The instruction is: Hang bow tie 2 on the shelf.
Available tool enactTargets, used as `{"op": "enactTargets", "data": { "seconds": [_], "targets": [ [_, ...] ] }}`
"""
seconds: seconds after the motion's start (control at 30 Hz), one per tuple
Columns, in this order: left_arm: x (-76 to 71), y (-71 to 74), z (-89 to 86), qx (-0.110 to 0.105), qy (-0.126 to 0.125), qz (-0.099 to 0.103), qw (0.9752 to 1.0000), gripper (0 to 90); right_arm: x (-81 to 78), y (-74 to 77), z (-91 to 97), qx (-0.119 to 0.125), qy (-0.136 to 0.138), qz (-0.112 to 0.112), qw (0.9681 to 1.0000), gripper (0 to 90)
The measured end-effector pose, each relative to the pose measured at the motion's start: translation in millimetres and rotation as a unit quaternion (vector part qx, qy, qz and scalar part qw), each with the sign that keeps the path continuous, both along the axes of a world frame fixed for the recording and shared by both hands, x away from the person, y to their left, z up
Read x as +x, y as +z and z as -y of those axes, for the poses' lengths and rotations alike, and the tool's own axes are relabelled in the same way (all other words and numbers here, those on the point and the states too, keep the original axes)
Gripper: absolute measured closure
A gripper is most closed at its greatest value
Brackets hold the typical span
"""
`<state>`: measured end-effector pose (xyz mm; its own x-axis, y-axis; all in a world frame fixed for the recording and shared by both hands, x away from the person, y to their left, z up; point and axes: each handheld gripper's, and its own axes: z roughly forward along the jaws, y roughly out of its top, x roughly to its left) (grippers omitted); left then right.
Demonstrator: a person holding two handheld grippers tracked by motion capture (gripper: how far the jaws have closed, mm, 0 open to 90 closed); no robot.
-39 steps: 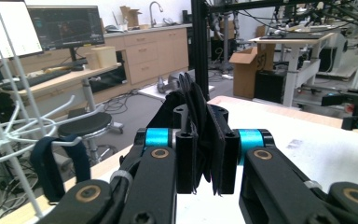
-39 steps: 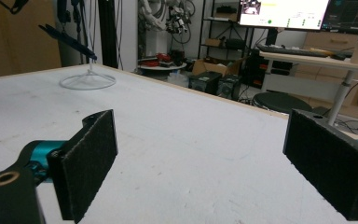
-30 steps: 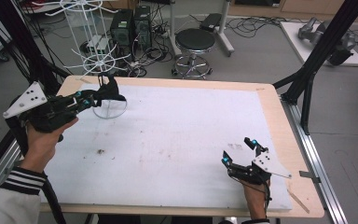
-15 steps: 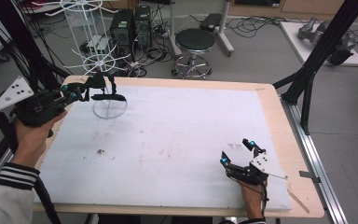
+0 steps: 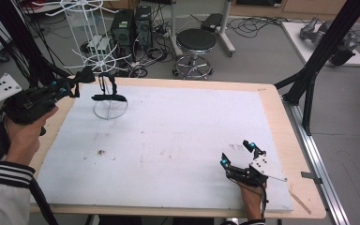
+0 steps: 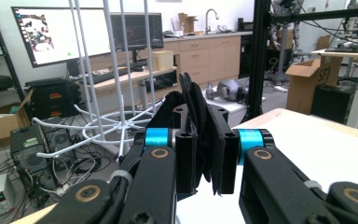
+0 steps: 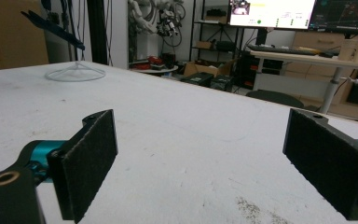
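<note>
A: What's in my left gripper (image 5: 82, 77)?
B: A black strap (image 6: 200, 126), pinched flat between its jaws, up off the table's (image 5: 272, 101) far left corner.
A: Nearby?
B: One wire stand (image 5: 109, 108) on the white mat (image 5: 178, 136), a second black strap (image 5: 108, 97) draped over it. One white wire rack (image 5: 96, 33) behind the table.
A: My right gripper (image 5: 238, 154)?
B: Jaws spread wide, nothing between, low over the mat's near right.
</note>
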<state>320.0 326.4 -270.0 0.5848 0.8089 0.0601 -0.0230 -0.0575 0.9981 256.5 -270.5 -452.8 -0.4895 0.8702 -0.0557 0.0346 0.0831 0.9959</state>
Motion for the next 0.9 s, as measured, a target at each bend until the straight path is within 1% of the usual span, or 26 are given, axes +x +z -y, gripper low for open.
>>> {"op": "enactTargets", "data": {
  "seconds": [0.1, 0.23, 0.33, 0.5, 0.57, 0.63, 0.7, 0.9],
  "targets": [
    [-1.6, 1.7, -2.1, 0.0, 0.005, 0.001, 1.0, 81.9, 0.2, 0.0, -0.1, -0.001, -0.001, -0.001, 1.0, 9.2],
    [-3.0, 5.1, -6.5, -0.005, 0.012, 0.006, 0.9999, 81.8, 0.1, -0.1, -0.1, -0.001, -0.001, 0.001, 1.0, 9.2],
    [-1.4, 6.4, -7.4, -0.005, 0.018, 0.006, 0.9998, 81.8, 0.0, -0.1, -0.2, 0.0, -0.001, 0.0, 1.0, 9.2],
    [6.6, 6.0, -6.3, -0.002, 0.023, 0.002, 0.9997, 81.8, -0.8, -0.3, -0.5, 0.0, -0.001, -0.002, 1.0, 9.2],
    [11.1, 4.9, -5.6, -0.004, 0.026, 0.0, 0.9997, 81.8, -0.6, -0.4, 0.0, -0.001, -0.002, 0.003, 1.0, 9.2],
    [14.5, 3.9, -5.9, -0.003, 0.028, -0.002, 0.9996, 81.7, -1.0, -0.4, 0.1, 0.002, -0.003, 0.0, 1.0, 9.2],
    [17.8, 2.7, -6.0, -0.005, 0.03, -0.004, 0.9995, 81.7, -1.1, -0.6, 0.1, 0.004, -0.002, 0.001, 1.0, 9.2],
    [27.8, -1.5, -3.6, 0.0, 0.034, -0.014, 0.9993, 81.7, -1.2, -0.7, 0.5, 0.004, -0.002, 0.003, 1.0, 9.2]
  ]
}}
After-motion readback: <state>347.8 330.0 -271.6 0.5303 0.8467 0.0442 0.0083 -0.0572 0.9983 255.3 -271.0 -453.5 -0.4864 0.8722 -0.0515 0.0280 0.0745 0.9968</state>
